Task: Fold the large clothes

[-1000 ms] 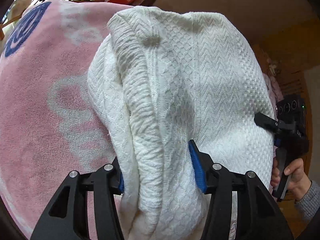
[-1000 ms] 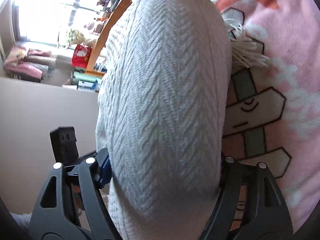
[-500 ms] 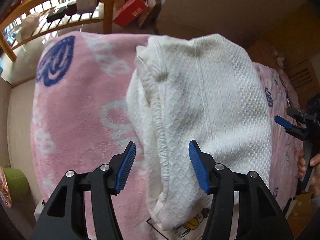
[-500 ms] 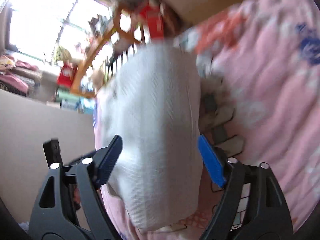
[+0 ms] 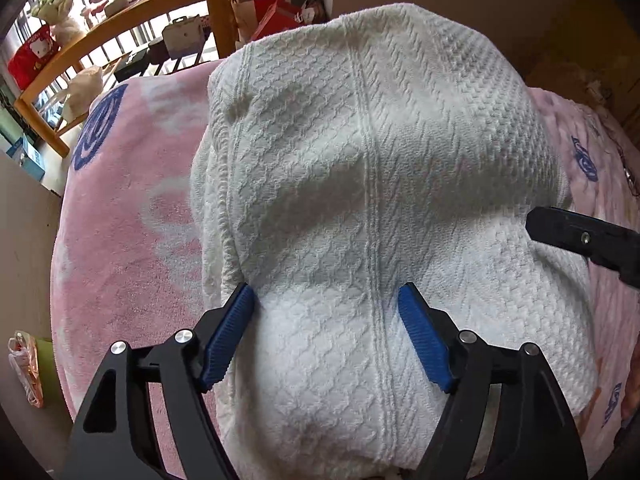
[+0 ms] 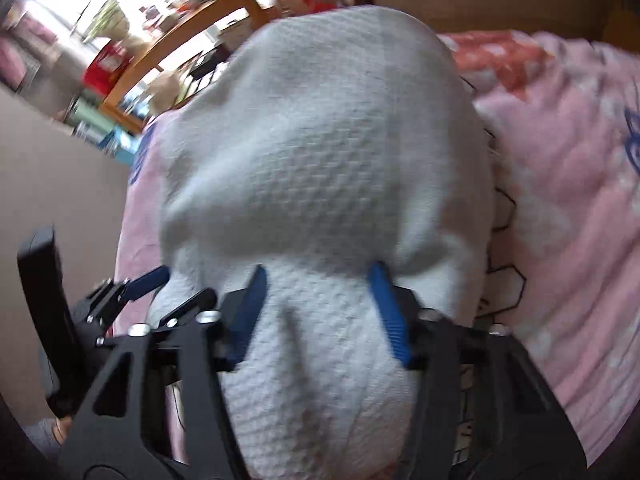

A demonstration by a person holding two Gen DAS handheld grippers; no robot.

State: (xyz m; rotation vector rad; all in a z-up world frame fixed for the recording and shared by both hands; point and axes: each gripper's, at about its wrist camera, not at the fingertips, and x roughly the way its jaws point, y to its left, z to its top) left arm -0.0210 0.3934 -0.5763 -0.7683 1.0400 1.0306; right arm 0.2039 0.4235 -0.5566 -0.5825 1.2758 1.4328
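A white knit sweater point(image 5: 372, 184) lies folded in a thick bundle on a pink blanket point(image 5: 128, 240). My left gripper point(image 5: 326, 320) points steeply down onto its near end. The jaws are opening, and their blue pads straddle a wide bulge of cloth without squeezing it. In the blurred right wrist view the sweater point(image 6: 320, 140) fills the middle. My right gripper point(image 6: 318, 312) has its jaws closing, and the pads pinch a bunched ridge of the knit. One black finger of the right gripper point(image 5: 580, 236) reaches in from the right. The left gripper point(image 6: 144, 280) shows beside the sweater's left edge.
A wooden rail point(image 5: 132, 12) with boxes, bags and soft toys runs behind the bed at the back left. A beige panel point(image 6: 48, 152) borders the blanket on the left. A plastic bag point(image 5: 24, 368) hangs low at the left. A hand point(image 6: 56, 428) shows at the bottom left.
Both grippers let go of the sweater, pulled back, then came down on it again. The left jaws now stand wider around the cloth. The right jaws have narrowed onto a ridge of it.
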